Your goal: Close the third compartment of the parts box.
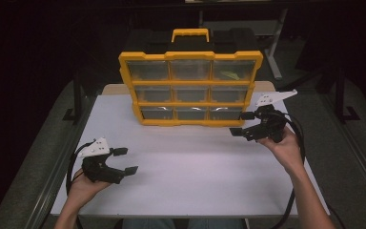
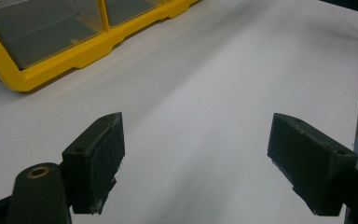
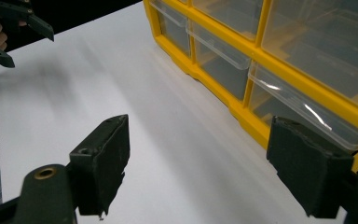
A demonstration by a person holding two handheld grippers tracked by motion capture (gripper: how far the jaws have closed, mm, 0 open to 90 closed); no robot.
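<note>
Claws gape, both released and holding nothing: left gripper (image 1: 125, 161) low over the white table (image 1: 186, 167), right gripper (image 1: 241, 123) just beside the yellow drawer organizer's (image 1: 190, 88) bottom-right corner, the organizer standing well beyond the left one.

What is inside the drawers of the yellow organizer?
In the high view, the top-right drawer of the yellow organizer holds something small and yellowish, too blurred to name. The other clear drawers look empty through their fronts, though glare hides parts of the bottom row.
</note>
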